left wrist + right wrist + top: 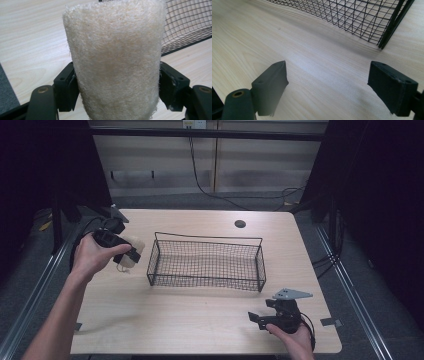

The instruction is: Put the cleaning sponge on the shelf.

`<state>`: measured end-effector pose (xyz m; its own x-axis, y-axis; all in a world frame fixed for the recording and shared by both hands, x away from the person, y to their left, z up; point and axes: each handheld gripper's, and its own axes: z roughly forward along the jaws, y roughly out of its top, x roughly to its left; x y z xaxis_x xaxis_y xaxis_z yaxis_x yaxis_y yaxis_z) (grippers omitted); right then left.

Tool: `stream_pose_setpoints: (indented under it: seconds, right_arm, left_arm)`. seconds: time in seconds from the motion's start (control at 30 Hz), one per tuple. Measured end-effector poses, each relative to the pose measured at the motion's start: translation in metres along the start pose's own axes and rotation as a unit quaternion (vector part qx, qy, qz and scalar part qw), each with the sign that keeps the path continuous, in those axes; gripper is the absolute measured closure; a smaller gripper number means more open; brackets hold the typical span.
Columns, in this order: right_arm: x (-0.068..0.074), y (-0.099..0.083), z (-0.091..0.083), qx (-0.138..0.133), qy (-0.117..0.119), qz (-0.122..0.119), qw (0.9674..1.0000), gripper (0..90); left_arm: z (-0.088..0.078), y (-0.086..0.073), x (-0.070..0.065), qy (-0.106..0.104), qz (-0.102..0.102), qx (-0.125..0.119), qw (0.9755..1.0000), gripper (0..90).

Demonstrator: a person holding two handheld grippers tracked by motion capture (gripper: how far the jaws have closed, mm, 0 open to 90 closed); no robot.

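A cream, fuzzy cylinder-shaped sponge (113, 60) is clamped between the jaws of my left gripper (117, 87), which is shut on it. In the high view that gripper (131, 254) hangs over the table's left side, just left of a black wire basket (207, 261), with the sponge (131, 251) sticking out of it. My right gripper (261, 317) rests low near the table's front right edge, held by a hand. Its jaws stand wide apart over bare wood (327, 82), with nothing between them. The basket's near corner (387, 27) lies ahead of it.
The light wooden table (200, 315) has a round cable hole (240, 224) at the back. Cables trail on the floor behind the table. Dark curtains and metal rails flank both sides.
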<state>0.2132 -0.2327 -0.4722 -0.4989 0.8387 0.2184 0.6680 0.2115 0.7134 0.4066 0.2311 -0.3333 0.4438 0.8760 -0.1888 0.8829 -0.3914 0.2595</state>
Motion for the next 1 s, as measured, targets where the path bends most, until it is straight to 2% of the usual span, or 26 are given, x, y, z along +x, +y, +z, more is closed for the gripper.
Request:
stream_pose_setpoints:
  seconds: [0.1, 0.13, 0.2, 0.57, 0.8, 1.0]
  right_arm:
    - [0.0, 0.0, 0.0, 0.001, 0.0, 0.0, 1.0, 15.6]
    - [0.0, 0.0, 0.0, 0.0, -0.001, 0.0, 1.0, 15.5]
    - [0.0, 0.0, 0.0, -0.001, 0.0, 0.0, 1.0, 15.5]
    - [0.0, 0.0, -0.001, -0.002, -0.001, -0.002, 1.0, 15.5]
    - [0.001, 0.0, -0.001, -0.001, 0.0, -0.003, 1.0, 15.5]
    - [0.001, 0.0, -0.001, 0.0, 0.001, -0.001, 1.0, 15.6]
  left_arm:
    - [0.0, 0.002, -0.005, -0.001, -0.002, -0.008, 1.0, 28.3]
    - [0.0, 0.005, -0.01, -0.002, 0.006, -0.005, 1.0, 28.3]
    - [0.0, 0.007, -0.014, -0.003, 0.002, -0.008, 1.0, 28.3]
    - [0.008, 0.016, -0.034, -0.003, 0.013, -0.001, 0.9999, 28.3]
    - [-0.002, 0.022, -0.044, -0.006, 0.019, -0.009, 0.9998, 28.3]
    - [0.0, 0.029, -0.055, -0.009, 0.006, -0.009, 0.9999, 28.3]
